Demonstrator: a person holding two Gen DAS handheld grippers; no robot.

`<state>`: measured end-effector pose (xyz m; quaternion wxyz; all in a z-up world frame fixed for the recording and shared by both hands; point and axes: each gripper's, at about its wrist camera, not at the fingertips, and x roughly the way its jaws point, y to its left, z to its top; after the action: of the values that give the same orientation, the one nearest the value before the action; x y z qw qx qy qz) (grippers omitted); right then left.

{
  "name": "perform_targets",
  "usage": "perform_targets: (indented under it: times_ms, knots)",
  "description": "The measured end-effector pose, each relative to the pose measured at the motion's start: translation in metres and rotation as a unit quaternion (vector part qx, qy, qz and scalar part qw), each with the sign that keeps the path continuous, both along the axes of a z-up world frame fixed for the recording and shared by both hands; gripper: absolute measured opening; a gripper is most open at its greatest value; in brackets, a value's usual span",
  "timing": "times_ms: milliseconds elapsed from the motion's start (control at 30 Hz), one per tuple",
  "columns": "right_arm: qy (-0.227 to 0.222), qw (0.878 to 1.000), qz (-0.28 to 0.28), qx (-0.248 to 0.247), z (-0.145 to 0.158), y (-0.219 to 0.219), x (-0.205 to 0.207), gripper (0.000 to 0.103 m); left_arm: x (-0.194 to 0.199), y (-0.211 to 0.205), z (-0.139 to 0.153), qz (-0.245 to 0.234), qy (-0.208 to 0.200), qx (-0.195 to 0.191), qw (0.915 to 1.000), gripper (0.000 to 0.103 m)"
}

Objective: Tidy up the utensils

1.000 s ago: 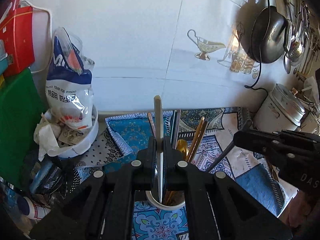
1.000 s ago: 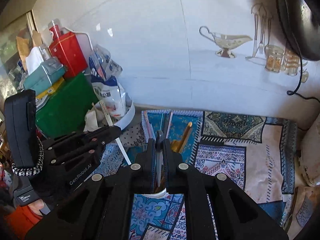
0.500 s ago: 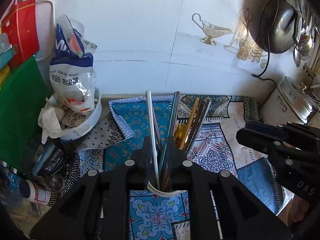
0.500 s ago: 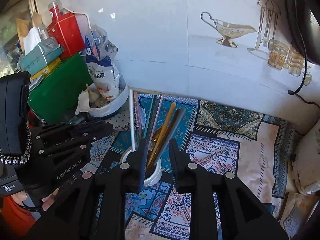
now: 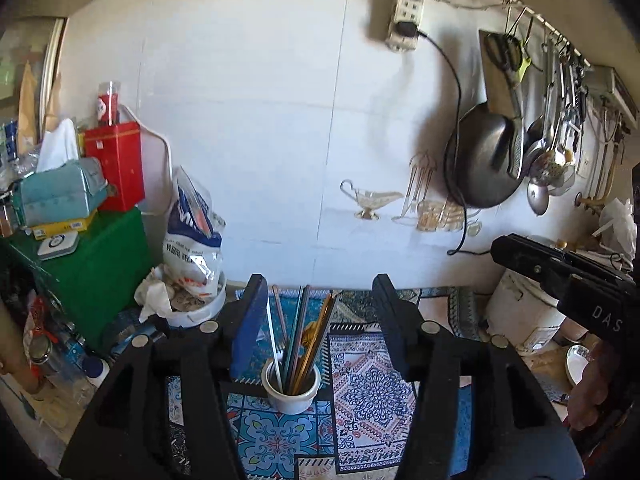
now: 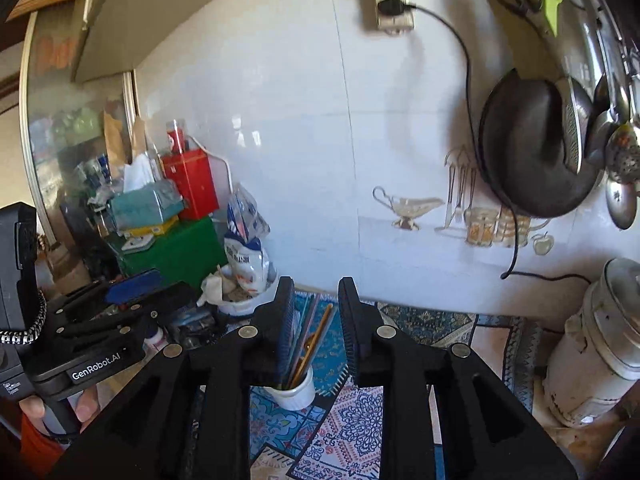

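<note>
A white cup (image 5: 292, 394) stands on the patterned mat (image 5: 372, 396) and holds several upright utensils (image 5: 304, 336): chopsticks, a white stick and gold pieces. My left gripper (image 5: 319, 284) hovers above and short of the cup; its jaws are opening wide and nothing is between them. In the right wrist view the same cup (image 6: 294, 394) shows below my right gripper (image 6: 316, 284), whose jaws stand a little apart and hold nothing. The left gripper (image 6: 132, 284) appears at the left of that view, the right gripper (image 5: 560, 272) at the right edge of the left wrist view.
A white bowl with a food bag (image 5: 192, 248) sits left of the mat, beside a green box (image 5: 92, 264) stacked with a tissue pack and a red tin. A white lidded pot (image 6: 600, 344) stands at the right. A black pan (image 5: 480, 168) and ladles hang on the wall.
Both grippers were shut on utensils standing in the cup. They have let go, opened, and lifted up and back from the cup, which now looks smaller and lower.
</note>
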<state>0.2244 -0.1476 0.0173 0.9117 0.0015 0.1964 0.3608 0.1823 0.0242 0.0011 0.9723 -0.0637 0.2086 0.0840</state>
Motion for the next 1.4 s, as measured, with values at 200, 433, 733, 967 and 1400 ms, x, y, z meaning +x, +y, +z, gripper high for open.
perform_targets:
  times_ms: [200, 433, 733, 967, 1400]
  knots:
    - [-0.061, 0.996, -0.05, 0.035, 0.023, -0.026, -0.057, 0.03, -0.06, -0.02, 0.035, 0.0, -0.074, 0.021, 0.9971, 0.082]
    - [-0.092, 0.988, -0.115, 0.051, 0.024, -0.037, -0.112, 0.084, -0.12, -0.03, 0.041, 0.016, -0.104, 0.053, 0.993, 0.101]
    - [-0.073, 0.983, -0.168, 0.028, 0.004, -0.041, -0.144, 0.103, -0.152, -0.028, 0.023, 0.012, -0.089, 0.057, 0.9944, 0.102]
    - [-0.067, 0.981, -0.182, 0.021, 0.001, -0.041, -0.155, 0.103, -0.159, -0.025, 0.016, 0.003, -0.084, 0.052, 0.9951, 0.102]
    - [-0.069, 0.982, -0.174, 0.014, 0.0, -0.031, -0.169, 0.103, -0.164, -0.025, 0.012, -0.003, -0.075, 0.055, 0.9956, 0.102]
